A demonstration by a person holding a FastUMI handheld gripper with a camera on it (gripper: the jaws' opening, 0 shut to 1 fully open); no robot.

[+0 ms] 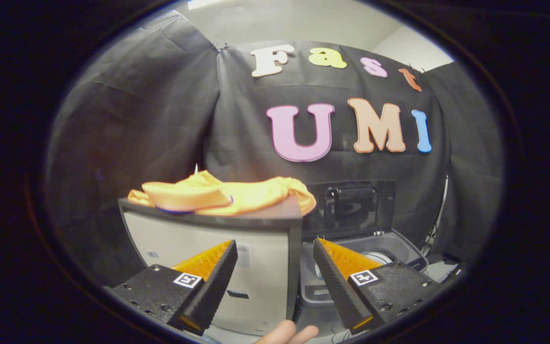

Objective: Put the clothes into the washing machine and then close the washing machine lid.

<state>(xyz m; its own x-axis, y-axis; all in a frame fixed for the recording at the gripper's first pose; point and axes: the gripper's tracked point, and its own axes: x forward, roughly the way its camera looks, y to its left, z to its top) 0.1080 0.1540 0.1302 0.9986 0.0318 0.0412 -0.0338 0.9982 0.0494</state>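
The orange clothes (227,193) lie in a loose, crumpled heap on the dark top of a pale box (208,243), spread across most of that top. One fold hangs over the box's right edge, just beside the raised lid (349,205) of the washing machine (380,253). A rounded fold near the left end shows a thin dark trim along its lower edge.

The box stands directly ahead of the fingers, its light front panel framed by dark edges, and the clothes sit well above and beyond the fingertips.

The washing machine stands to the right of the box, touching or nearly touching its side. Its dark lid stands upright against the black cloth wall, with a handle-like recess in its face. Below the lid the grey top of the machine shows, and part of the round drum opening appears behind the right finger.

The gripper (275,253) hangs in front of the box with its jaws wide apart and nothing held between them. The gap between the fingers frames the box's right front edge.

Part of a hand (288,333) shows below, between the two fingers.
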